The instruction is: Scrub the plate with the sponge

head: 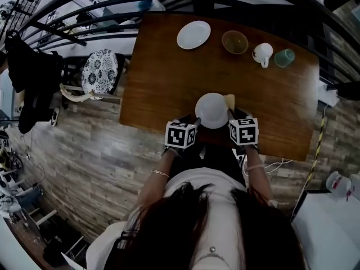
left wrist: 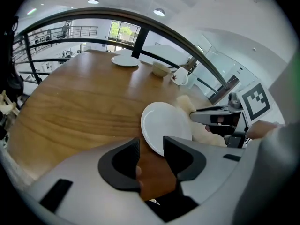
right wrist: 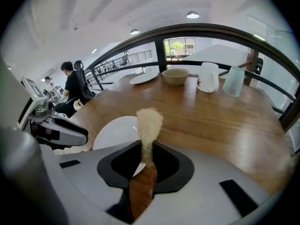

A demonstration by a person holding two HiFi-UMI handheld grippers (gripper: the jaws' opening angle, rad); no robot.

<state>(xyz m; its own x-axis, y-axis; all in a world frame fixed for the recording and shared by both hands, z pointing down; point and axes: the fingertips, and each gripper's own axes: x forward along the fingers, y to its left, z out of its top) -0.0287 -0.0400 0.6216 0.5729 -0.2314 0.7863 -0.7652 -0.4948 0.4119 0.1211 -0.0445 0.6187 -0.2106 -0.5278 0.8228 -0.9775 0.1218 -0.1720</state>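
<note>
A white plate lies flat on the wooden table near its front edge. My left gripper is at the plate's left rim. In the left gripper view its jaws stand open, with the near edge of the plate between them and not pinched. My right gripper is at the plate's right rim, shut on a pale, fibrous sponge. The sponge sticks up from the jaws, next to the plate. The sponge also shows beside the plate's far right edge.
Along the table's far side stand a second white plate, a tan bowl, a white mug and a teal cup. A patterned stool stands left of the table. A dark railing curves behind it.
</note>
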